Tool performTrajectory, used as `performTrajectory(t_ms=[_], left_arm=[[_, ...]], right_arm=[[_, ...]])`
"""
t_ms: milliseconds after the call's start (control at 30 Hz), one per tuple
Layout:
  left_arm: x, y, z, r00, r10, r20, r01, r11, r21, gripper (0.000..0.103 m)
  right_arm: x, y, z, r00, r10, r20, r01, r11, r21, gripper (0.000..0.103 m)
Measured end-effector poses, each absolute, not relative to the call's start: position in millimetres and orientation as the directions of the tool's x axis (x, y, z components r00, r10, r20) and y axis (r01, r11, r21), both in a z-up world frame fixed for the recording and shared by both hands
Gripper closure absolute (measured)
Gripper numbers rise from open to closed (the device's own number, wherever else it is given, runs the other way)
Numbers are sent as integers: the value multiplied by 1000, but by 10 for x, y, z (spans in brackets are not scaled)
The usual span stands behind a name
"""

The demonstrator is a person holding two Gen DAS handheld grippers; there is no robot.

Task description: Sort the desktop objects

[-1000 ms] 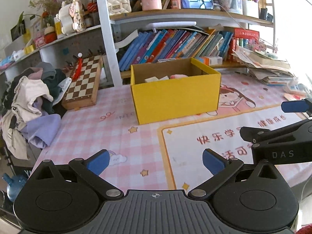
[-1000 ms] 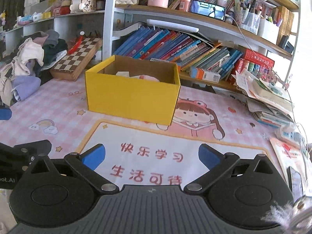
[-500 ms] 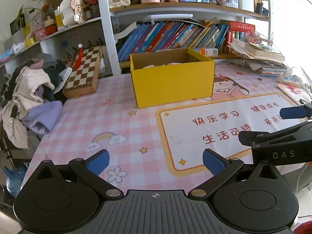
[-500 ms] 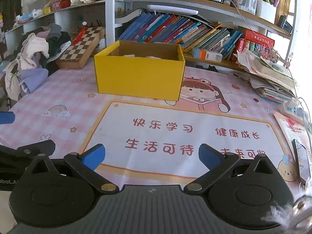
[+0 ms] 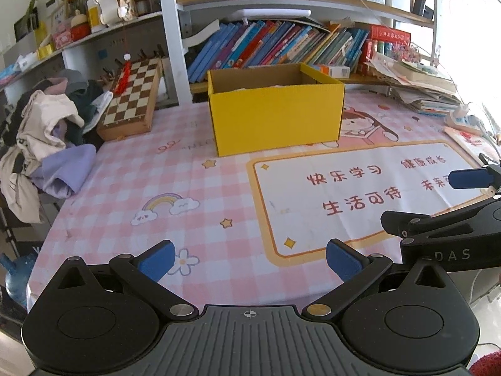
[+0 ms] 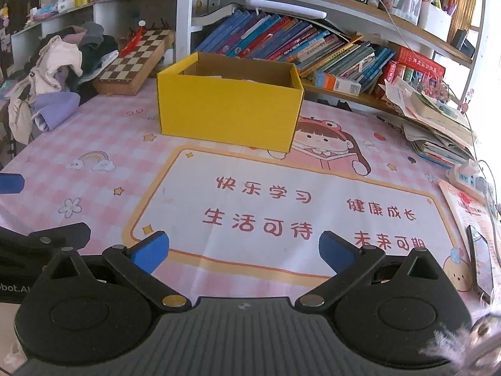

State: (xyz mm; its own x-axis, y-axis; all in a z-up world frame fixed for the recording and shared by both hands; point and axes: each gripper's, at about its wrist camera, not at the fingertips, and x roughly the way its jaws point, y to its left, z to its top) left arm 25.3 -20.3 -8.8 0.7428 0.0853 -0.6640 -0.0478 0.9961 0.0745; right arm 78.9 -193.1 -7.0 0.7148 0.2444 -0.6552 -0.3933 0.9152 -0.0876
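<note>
A yellow cardboard box (image 5: 275, 116) stands open at the back of the pink checked desk mat; it also shows in the right wrist view (image 6: 228, 112). Pale items lie inside it, mostly hidden by its wall. My left gripper (image 5: 249, 258) is open and empty, low over the desk's near edge, far from the box. My right gripper (image 6: 242, 250) is open and empty, also near the front edge. The right gripper shows at the right of the left wrist view (image 5: 451, 222); the left gripper shows at the left edge of the right wrist view (image 6: 37, 241).
A chessboard box (image 5: 131, 100) leans at the back left beside a heap of clothes (image 5: 47, 131). Books (image 5: 281, 47) fill the shelf behind the box. Stacked papers (image 6: 438, 125), a power strip (image 6: 469, 178) and a phone (image 6: 482, 260) lie at the right.
Both grippers have drawn back from the yellow box toward the desk's near edge, so the box looks smaller and farther. Both stayed open and empty.
</note>
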Motion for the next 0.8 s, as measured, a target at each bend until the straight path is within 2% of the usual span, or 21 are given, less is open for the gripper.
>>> performTrajectory(t_ms=[800], left_arm=[[247,-281,-111,726,97,-680,-37,994,103,0]], right_arm=[[711,-2029,-127,691,217,-689,-362,929,-71,0]])
